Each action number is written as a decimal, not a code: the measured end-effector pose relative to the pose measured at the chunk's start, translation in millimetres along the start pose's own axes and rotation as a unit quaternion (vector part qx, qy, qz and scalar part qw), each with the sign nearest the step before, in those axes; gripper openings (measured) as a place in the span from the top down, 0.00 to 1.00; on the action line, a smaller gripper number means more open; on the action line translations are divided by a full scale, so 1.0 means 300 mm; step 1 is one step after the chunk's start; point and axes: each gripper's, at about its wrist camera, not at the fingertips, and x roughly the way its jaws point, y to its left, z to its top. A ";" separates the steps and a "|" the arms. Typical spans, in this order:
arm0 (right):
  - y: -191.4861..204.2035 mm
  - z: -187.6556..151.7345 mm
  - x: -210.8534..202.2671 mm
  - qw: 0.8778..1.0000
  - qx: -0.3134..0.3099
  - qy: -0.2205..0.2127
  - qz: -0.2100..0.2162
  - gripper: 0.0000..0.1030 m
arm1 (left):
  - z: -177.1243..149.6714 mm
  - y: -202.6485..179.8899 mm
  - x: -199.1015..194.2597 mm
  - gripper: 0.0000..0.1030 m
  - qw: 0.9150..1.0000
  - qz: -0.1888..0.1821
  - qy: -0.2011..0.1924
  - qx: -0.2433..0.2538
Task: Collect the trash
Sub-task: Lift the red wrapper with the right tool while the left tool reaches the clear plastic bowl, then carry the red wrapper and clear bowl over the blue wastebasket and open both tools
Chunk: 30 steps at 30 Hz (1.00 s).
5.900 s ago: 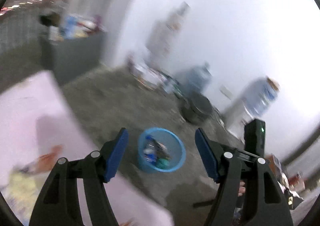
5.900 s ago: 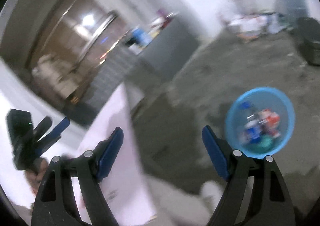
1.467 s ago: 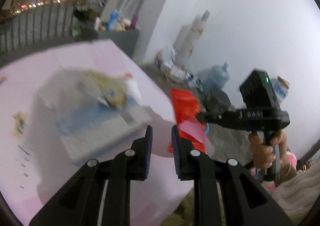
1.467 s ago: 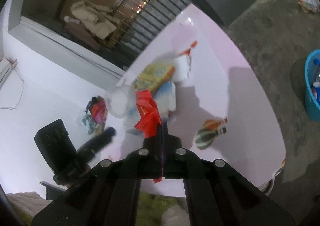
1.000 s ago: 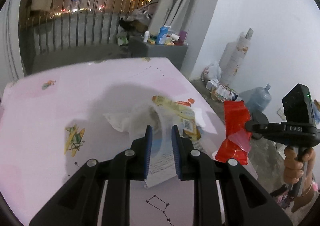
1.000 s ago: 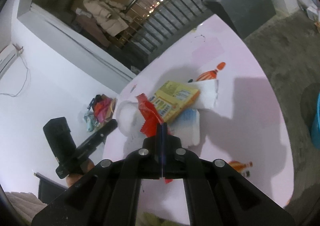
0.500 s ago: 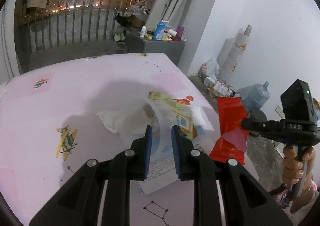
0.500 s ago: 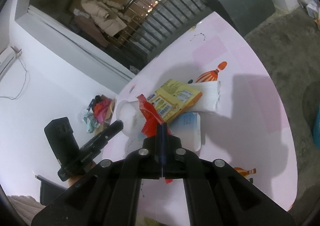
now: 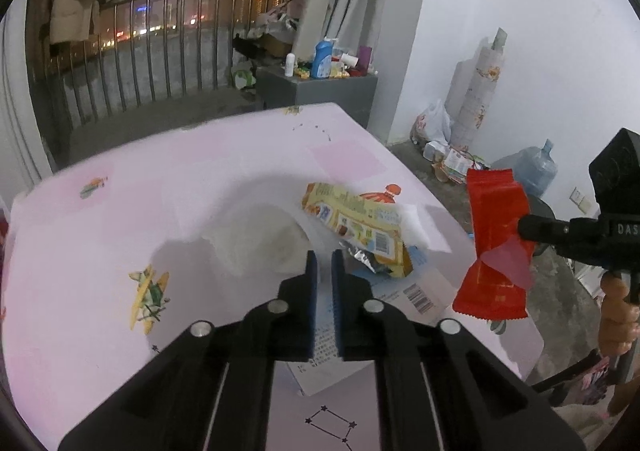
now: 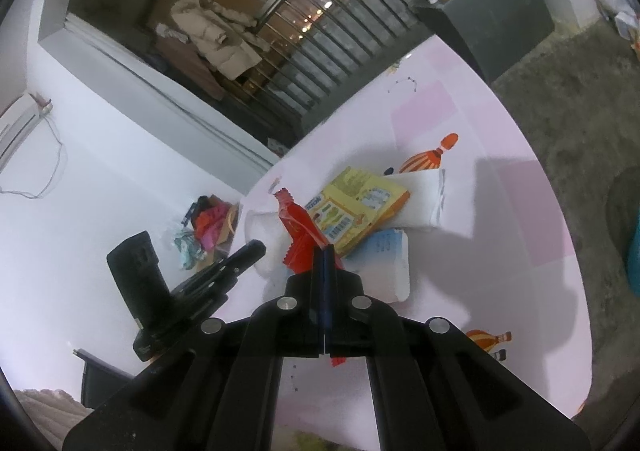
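My right gripper is shut on a red wrapper, held above the pink table; it shows in the left wrist view at the right. My left gripper is nearly closed with a narrow gap, empty, just above a trash pile: a clear plastic cup, a yellow snack packet, white paper and a printed leaflet. The yellow packet and leaflet also show in the right wrist view.
The pink patterned table ends at the right, with concrete floor beyond. A blue bin's edge shows at far right. A grey cabinet with bottles, a water jug and floor litter stand by the wall.
Both grippers have swung from the blue bin back over the table. The right has closed on the red wrapper. The left has closed to a narrow gap and come down toward the pile.
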 end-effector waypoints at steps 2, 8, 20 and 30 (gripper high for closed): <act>-0.003 0.001 -0.008 1.000 0.004 -0.003 0.007 1.00 | 0.003 -0.010 -0.025 0.95 1.000 0.005 -0.010 0.010; -0.019 -0.002 -0.034 0.999 0.014 -0.013 0.026 1.00 | 0.024 -0.065 -0.143 0.95 0.998 0.018 -0.044 0.041; -0.215 0.005 -0.368 0.988 0.071 -0.140 -0.001 1.00 | 0.193 -0.453 -0.082 0.95 0.981 -0.143 -0.038 0.125; -0.555 -0.075 -0.726 0.930 0.177 -0.255 -0.199 1.00 | 0.296 -0.964 0.409 0.95 0.937 -0.286 0.132 0.151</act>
